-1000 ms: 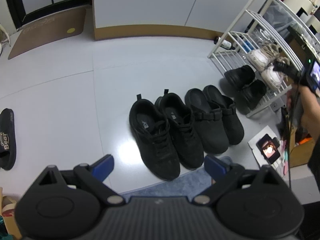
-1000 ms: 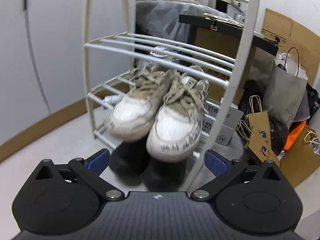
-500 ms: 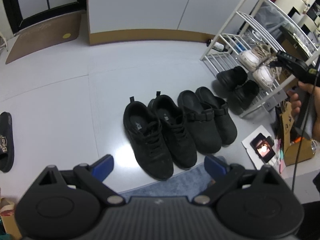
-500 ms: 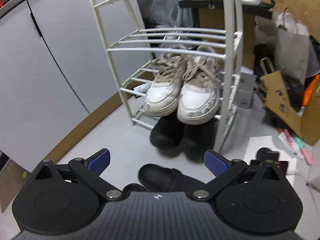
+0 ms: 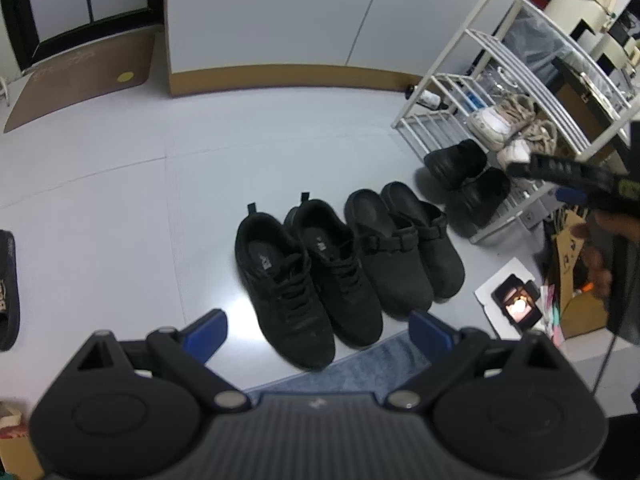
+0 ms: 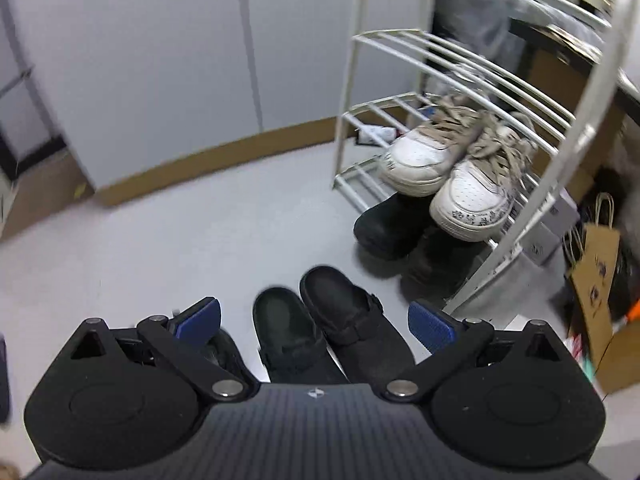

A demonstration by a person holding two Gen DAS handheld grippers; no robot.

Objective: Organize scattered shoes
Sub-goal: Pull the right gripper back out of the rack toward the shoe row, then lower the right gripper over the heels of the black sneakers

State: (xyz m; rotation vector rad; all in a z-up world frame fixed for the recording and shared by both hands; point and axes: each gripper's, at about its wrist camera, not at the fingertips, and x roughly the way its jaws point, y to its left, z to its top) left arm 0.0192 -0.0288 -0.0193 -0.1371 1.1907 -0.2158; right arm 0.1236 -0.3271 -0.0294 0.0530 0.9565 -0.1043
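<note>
Right wrist view showed the white wire shoe rack (image 6: 472, 80) holding two white sneakers (image 6: 452, 168) above two black shoes (image 6: 404, 228). Beside the rack on the floor stood two black clogs (image 5: 404, 248), then two black lace-up sneakers (image 5: 304, 276). Both the right gripper (image 6: 314, 322) and left gripper (image 5: 318, 330) were spread wide, holding and touching nothing.

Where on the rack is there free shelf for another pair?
The rack is bare on its top two shelves and left of the white sneakers. The bottom right, holding black shoes, is crowded.
</note>
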